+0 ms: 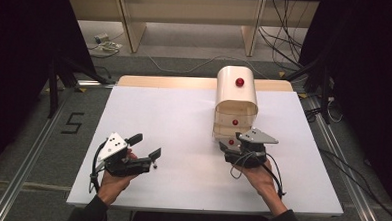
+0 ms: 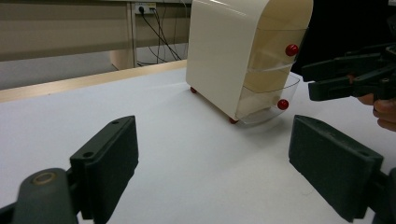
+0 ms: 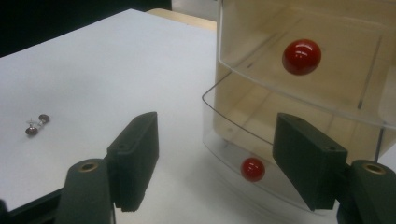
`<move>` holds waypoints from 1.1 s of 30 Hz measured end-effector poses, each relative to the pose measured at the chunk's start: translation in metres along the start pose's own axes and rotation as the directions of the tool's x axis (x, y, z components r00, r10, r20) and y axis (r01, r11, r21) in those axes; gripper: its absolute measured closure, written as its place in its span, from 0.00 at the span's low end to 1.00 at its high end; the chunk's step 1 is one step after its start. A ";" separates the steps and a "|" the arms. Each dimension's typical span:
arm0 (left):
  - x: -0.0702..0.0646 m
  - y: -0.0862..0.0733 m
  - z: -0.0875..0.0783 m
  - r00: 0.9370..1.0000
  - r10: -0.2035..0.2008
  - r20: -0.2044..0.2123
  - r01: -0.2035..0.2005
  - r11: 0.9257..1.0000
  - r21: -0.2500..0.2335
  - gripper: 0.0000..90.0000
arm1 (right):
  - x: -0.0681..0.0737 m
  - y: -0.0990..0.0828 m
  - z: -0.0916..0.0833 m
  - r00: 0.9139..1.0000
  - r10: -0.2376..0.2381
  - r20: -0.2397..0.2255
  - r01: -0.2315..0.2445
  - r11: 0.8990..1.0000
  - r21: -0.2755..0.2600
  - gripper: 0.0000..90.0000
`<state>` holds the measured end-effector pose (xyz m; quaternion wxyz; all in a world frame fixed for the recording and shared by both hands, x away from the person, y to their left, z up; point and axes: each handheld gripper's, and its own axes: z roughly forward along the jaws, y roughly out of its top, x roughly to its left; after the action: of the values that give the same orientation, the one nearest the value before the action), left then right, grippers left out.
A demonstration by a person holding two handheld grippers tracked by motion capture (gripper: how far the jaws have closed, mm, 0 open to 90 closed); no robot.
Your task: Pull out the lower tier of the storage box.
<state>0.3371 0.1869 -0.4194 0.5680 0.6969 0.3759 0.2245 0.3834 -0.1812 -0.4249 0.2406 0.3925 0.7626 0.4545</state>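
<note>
Drawer cabinet, a small cream unit with clear plastic drawers and red knobs, stands right of centre in the high view, at the far part of the white table. Its bottom drawer sits pulled out a little from the body: in the right gripper view, lower right of the frame, its clear curved front stands forward of the drawer above, and the left gripper view shows the same bulge low on the cabinet front. So the drawer looks partly opened, not fully drawn.

Right gripper hovers just in front of that drawer, low and right of centre in the high view. Its jaws stand wide apart with nothing between the pads; the bottom red knob lies between and beyond them, untouched as far as I can tell. The upper red knob shows at upper right of that view, on a drawer that appears shut.

Left gripper rests at lower left of the high view, well apart from the cabinet, jaws wide open and empty.

Two small pins lie on the table at the left of the right gripper view. Judging from this, the drawer is started; whether it is to be opened further, filled or closed remains to be done.
</note>
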 end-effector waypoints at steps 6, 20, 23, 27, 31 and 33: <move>0.000 0.000 0.000 1.000 -0.001 0.000 0.001 1.000 0.000 0.18 | -0.001 0.006 0.003 0.993 -0.121 0.000 0.121 0.991 0.059 0.44; 0.000 0.000 0.001 1.000 -0.003 0.000 0.003 1.000 0.002 0.18 | -0.006 0.015 0.018 0.967 -0.255 0.007 0.251 0.956 0.153 0.60; 0.000 0.000 0.001 1.000 -0.005 0.000 0.005 1.000 -0.002 0.18 | -0.007 0.014 0.023 0.961 -0.277 0.014 0.270 0.947 0.172 0.63; 0.000 0.000 0.002 1.000 -0.005 0.000 0.005 1.000 0.000 0.18 | -0.008 0.014 0.026 0.953 -0.302 0.017 0.295 0.938 0.182 0.69; 0.000 0.000 0.002 1.000 -0.001 0.001 0.001 1.000 0.005 0.18 | -0.009 0.014 0.028 0.948 -0.317 0.028 0.306 0.933 0.190 0.72; 0.000 0.000 0.002 1.000 -0.001 0.001 0.001 1.000 0.006 0.17 | -0.010 0.014 0.029 0.947 -0.320 0.025 0.309 0.931 0.192 0.74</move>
<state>0.3385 0.1857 -0.4202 0.5660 0.6985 0.3769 0.2227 0.4159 -0.1710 -0.4259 0.2938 0.2985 0.8475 0.3259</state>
